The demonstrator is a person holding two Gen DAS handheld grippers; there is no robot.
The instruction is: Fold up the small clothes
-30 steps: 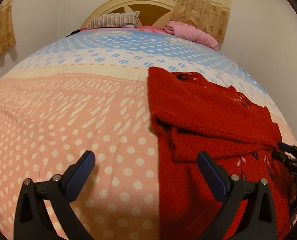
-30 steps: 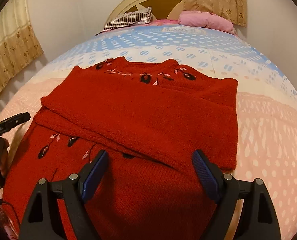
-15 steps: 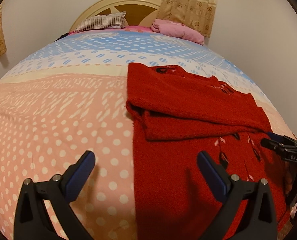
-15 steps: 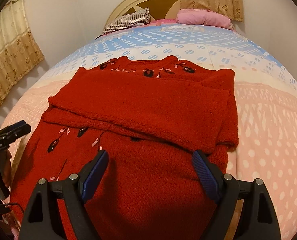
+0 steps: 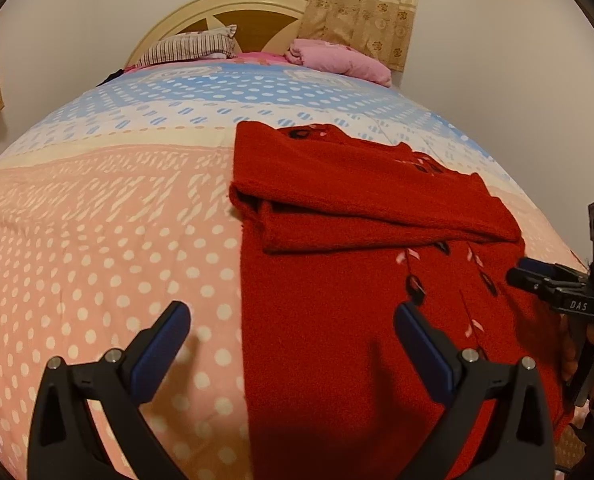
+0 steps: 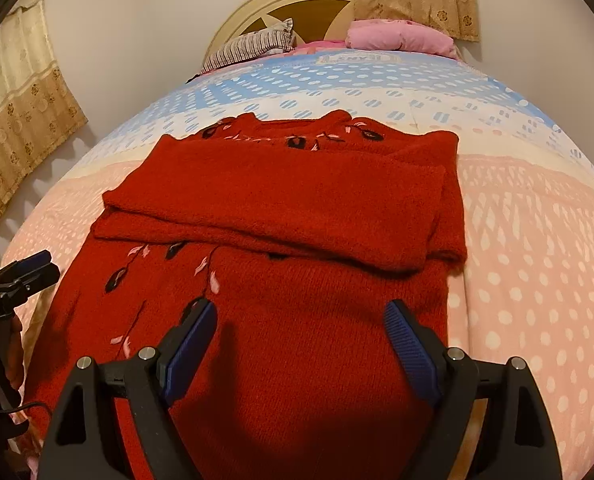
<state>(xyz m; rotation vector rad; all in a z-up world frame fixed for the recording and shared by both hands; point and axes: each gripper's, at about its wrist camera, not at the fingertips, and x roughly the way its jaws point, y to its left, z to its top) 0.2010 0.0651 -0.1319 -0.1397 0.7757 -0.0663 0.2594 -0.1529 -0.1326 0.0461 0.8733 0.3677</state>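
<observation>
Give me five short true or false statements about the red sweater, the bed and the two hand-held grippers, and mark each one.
1. The red sweater has both sleeves folded across its chest. True.
2. The right hand-held gripper is clamped on the hem. False: its jaws stand open above the sweater's lower part, holding nothing.
3. The left hand-held gripper is open. True.
4. A green pillow lies at the headboard. False: a striped pillow and a pink pillow lie there.
5. The sweater lies on a dotted bedspread. True.
</observation>
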